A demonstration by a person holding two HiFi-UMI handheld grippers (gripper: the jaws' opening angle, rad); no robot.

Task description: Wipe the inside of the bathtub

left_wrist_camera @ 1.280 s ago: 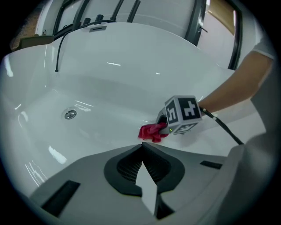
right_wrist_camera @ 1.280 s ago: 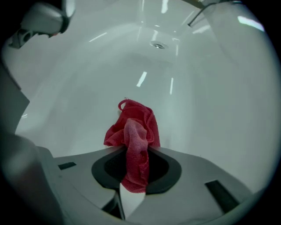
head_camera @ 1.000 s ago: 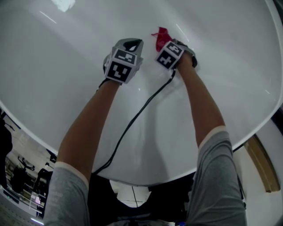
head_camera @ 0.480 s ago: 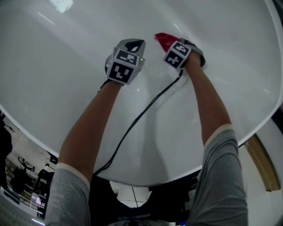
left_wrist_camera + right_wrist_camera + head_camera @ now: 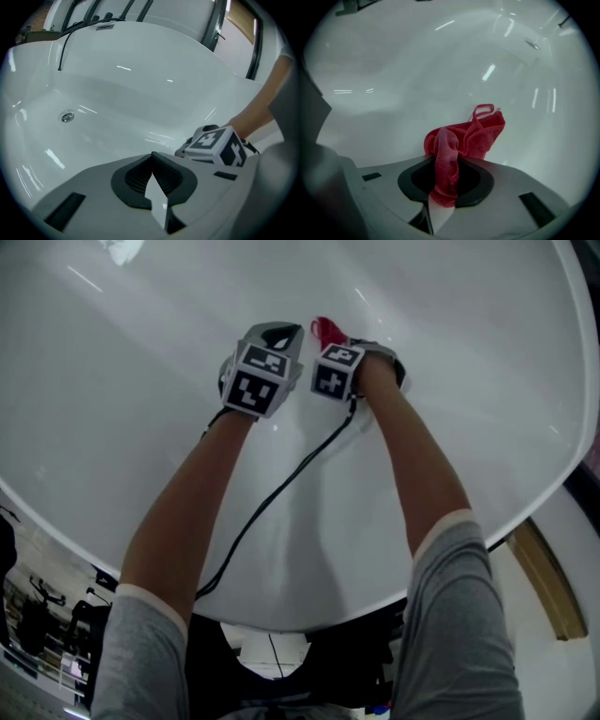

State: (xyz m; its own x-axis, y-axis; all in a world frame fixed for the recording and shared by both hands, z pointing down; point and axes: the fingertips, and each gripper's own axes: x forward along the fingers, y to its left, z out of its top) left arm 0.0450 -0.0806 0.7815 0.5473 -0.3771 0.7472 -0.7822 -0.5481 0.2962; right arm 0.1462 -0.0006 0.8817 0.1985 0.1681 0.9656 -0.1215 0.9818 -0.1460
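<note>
The white bathtub (image 5: 450,352) fills the head view, its inside wall curving under both arms. My right gripper (image 5: 328,343) is shut on a red cloth (image 5: 325,330), which pokes out beyond the marker cube onto the tub surface. In the right gripper view the red cloth (image 5: 461,138) hangs bunched from the closed jaws (image 5: 445,176), its loop tag lying against the white wall. My left gripper (image 5: 277,336) hovers just left of it, jaws shut with nothing between them (image 5: 152,159). The right gripper's marker cube (image 5: 214,144) shows in the left gripper view.
A drain (image 5: 67,116) sits in the tub floor at the left of the left gripper view. A black cable (image 5: 272,507) trails from the right gripper back toward me. A wooden board (image 5: 544,582) lies beyond the tub rim at right.
The right gripper with the red cloth swung right and up, then came back left, ending close beside the left gripper. The left gripper has stayed in place.
</note>
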